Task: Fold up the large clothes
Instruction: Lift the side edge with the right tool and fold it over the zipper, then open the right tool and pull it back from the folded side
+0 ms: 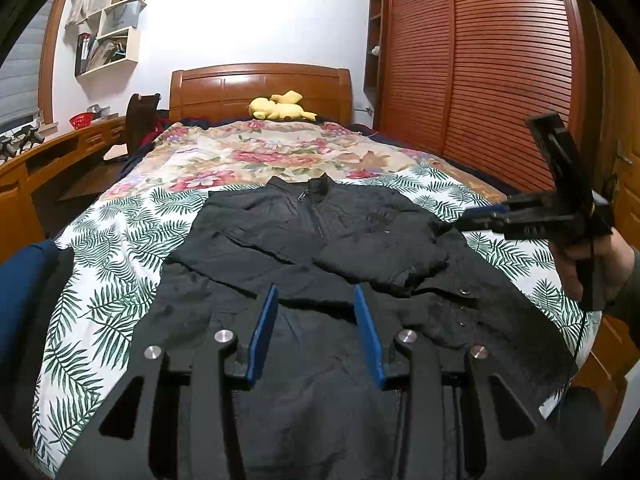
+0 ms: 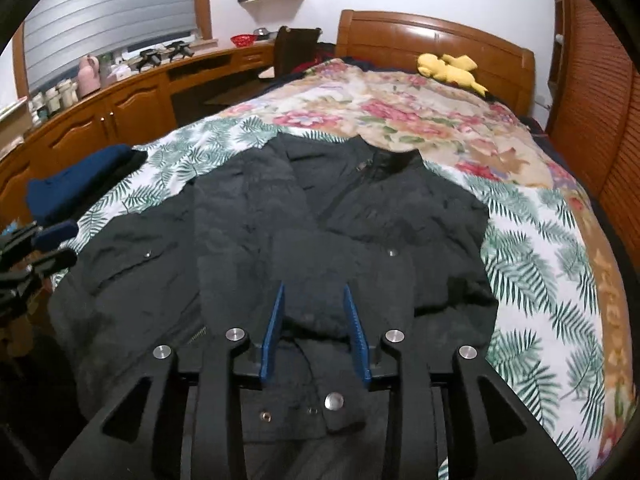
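A black jacket (image 1: pixel 304 248) is laid flat on the bed (image 1: pixel 120 264), collar toward the headboard (image 1: pixel 260 88), with both sleeves folded across its front; leaf-print cover is left bare along both its sides and floral quilt beyond the collar. The left hand-held gripper (image 1: pixel 316 292) and the right hand-held gripper (image 2: pixel 314 292) are held above the hem, fingers apart, nothing clamped. No writing can be read.
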`<state>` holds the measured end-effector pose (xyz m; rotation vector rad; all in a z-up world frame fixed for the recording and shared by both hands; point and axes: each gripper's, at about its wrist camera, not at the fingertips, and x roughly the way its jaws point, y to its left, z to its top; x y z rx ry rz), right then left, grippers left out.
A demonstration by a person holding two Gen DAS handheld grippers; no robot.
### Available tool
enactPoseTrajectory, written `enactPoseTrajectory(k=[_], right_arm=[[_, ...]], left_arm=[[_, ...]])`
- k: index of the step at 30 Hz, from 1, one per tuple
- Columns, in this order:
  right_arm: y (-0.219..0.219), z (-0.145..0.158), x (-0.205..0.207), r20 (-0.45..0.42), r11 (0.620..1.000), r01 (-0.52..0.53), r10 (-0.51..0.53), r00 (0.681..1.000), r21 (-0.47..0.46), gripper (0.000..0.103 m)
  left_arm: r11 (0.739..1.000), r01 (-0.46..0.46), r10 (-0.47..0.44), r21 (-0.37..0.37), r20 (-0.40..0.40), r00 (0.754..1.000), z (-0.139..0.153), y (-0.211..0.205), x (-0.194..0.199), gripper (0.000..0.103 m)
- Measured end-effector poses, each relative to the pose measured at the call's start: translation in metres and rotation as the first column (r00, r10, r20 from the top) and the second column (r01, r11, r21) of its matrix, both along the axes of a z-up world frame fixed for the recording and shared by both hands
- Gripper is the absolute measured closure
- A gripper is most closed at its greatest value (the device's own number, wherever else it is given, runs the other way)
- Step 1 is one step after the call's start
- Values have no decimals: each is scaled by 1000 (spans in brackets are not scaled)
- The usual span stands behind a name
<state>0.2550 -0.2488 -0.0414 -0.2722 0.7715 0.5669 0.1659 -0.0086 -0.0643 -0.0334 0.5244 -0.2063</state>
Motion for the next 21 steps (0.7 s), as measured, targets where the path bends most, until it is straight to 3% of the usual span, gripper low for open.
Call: enactPoseTrajectory(k=[16,18,21], right_arm=[[-29,-45,-23,-53,997,72,-73,996,-25,71],[-31,-54,-24,-69,997,76,-78,995,-26,58],[-34,-67,-26,-90,996,81,-83,992,-29,51]], left_arm=[[1000,3,-3,21,-17,1000,-1,-7,2,65],[1000,6,-6,26,-20,1000,-3,-10,3,65],[999,7,-6,36,-25,1000,-6,-13,5,65]])
